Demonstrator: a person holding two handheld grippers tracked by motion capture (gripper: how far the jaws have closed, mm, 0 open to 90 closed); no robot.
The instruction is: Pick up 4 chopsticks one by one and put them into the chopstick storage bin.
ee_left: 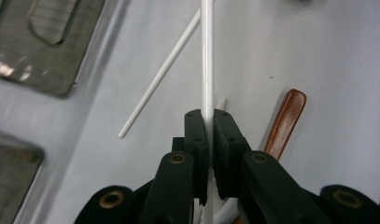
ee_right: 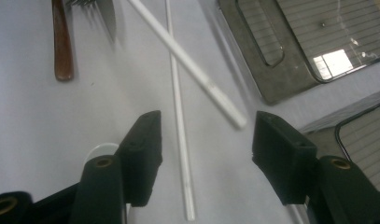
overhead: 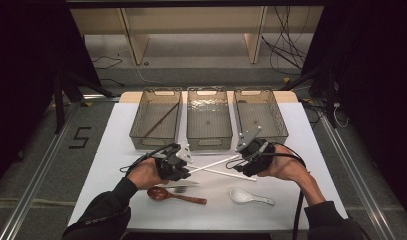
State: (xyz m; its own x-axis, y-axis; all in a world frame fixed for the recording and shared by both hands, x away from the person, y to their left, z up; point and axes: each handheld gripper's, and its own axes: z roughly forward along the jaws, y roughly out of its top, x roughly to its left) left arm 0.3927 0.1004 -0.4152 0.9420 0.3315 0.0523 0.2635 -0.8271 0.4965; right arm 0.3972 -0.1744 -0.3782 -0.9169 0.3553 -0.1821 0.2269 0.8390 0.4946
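My left gripper [overhead: 185, 162] [ee_left: 207, 119] is shut on a white chopstick [overhead: 213, 165] [ee_left: 206, 56], which runs straight out between its pads. The chopstick slants across the table toward my right gripper [overhead: 245, 159] [ee_right: 208, 122]. That gripper stands open, and the chopstick's far tip [ee_right: 225, 105] lies between its jaws without touching either pad. A second white chopstick [overhead: 231, 174] [ee_left: 162, 74] [ee_right: 180, 135] lies flat on the white table, crossing under the held one.
Three mesh baskets stand side by side at the back: left [overhead: 153, 141] holding a brown chopstick [overhead: 161, 120], middle [overhead: 209, 141], right [overhead: 278, 132]. A wooden spoon [overhead: 173, 195] [ee_left: 285, 121] [ee_right: 61, 42], a fork [overhead: 178, 187] [ee_right: 106, 14] and a white ceramic spoon [overhead: 248, 196] lie near the front edge.
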